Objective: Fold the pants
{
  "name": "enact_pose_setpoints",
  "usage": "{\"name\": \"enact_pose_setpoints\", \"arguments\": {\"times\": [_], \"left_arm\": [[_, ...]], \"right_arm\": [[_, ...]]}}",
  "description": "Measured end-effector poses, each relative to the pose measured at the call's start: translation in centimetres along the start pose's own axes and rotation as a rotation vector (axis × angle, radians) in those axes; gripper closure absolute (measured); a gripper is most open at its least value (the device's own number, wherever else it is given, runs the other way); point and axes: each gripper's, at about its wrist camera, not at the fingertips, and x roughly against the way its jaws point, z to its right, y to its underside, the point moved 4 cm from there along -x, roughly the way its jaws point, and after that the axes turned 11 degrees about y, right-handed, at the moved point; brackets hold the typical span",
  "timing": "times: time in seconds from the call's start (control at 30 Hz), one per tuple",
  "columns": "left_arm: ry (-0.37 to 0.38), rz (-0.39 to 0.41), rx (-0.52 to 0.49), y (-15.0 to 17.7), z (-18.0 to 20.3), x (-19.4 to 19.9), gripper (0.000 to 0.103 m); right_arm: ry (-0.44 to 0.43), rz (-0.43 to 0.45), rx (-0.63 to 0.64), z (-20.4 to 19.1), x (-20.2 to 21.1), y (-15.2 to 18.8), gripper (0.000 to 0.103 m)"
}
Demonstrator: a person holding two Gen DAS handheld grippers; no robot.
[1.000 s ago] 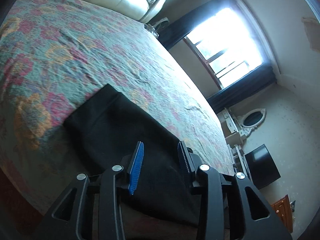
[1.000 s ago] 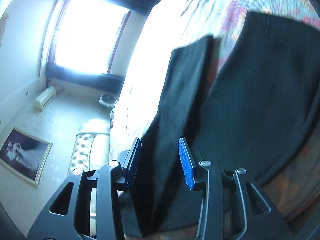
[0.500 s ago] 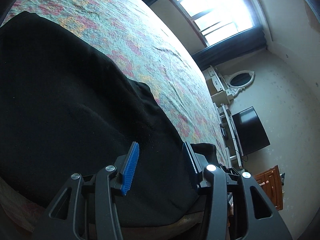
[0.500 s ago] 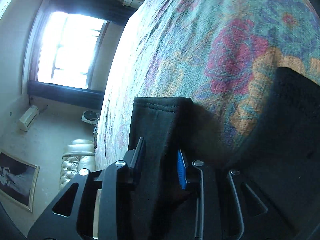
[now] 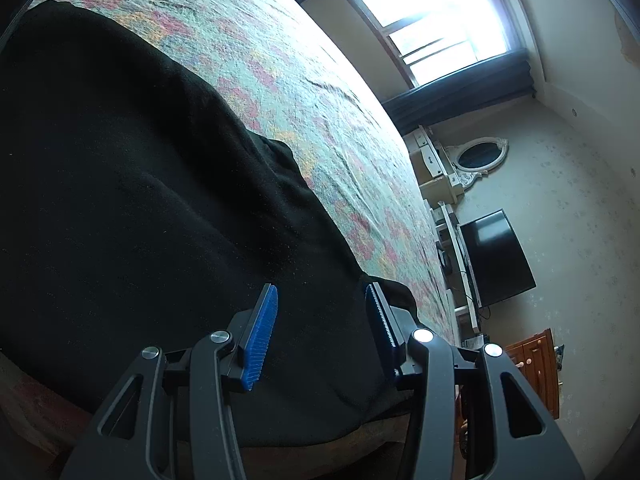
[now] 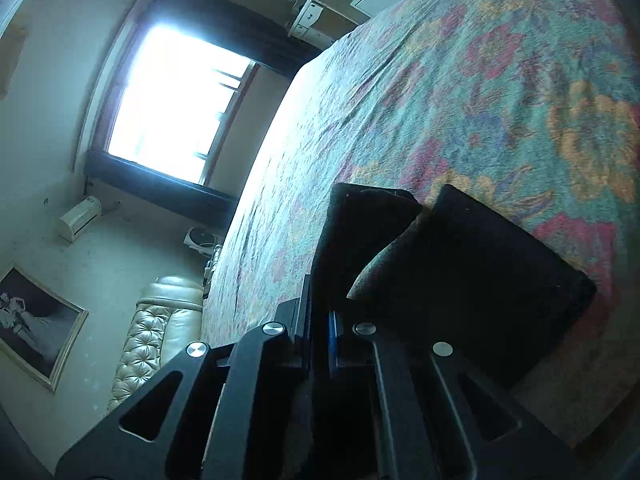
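Black pants (image 5: 132, 184) lie spread on a bed with a floral cover (image 5: 304, 80). My left gripper (image 5: 320, 312) is open, low over the waist end near the bed's front edge, with cloth under its blue pads (image 5: 262, 332). My right gripper (image 6: 320, 320) is shut on the end of one black pant leg (image 6: 360, 224). The other leg (image 6: 472, 276) lies beside it on the floral cover (image 6: 480, 100).
A bright window (image 5: 432, 16) with dark curtains is at the far side. A white dresser with an oval mirror (image 5: 480, 152), a black TV (image 5: 496, 256) and a wooden cabinet (image 5: 536, 364) stand past the bed's foot. A tufted headboard (image 6: 156, 340) is at the left.
My right gripper has gone to the leg end and shut on it. My left gripper has dropped closer over the waist and stays open.
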Motion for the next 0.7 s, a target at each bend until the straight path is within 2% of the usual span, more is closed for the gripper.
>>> {"name": "enact_pose_setpoints", "arguments": {"times": [0.1, 0.23, 0.33, 0.5, 0.6, 0.67, 0.7], "left_arm": [[0.008, -0.01, -0.007, 0.1, -0.1, 0.2, 0.057], [0.004, -0.03, -0.009, 0.3, -0.2, -0.2, 0.057], [0.001, -0.043, -0.01, 0.6, -0.2, -0.3, 0.057], [-0.005, -0.057, -0.011, 0.7, -0.5, -0.5, 0.057], [-0.007, -0.063, -0.005, 0.6, -0.4, -0.6, 0.057], [-0.011, -0.062, -0.009, 0.5, -0.4, -0.6, 0.056], [-0.012, -0.061, -0.01, 0.5, -0.4, -0.6, 0.056]], "right_arm": [[0.036, -0.018, -0.028, 2.9, 0.7, 0.7, 0.097], [0.091, -0.056, -0.14, 7.9, 0.3, 2.4, 0.097], [0.09, -0.078, -0.192, 9.9, -0.3, 3.1, 0.098], [0.107, -0.058, -0.084, 9.3, -0.7, 2.1, 0.095], [0.121, -0.057, -0.022, 9.9, 0.1, 1.3, 0.086], [0.136, -0.021, -0.015, 10.2, 1.5, 0.0, 0.072], [0.146, 0.01, -0.014, 10.4, 2.4, -1.0, 0.068]]}}
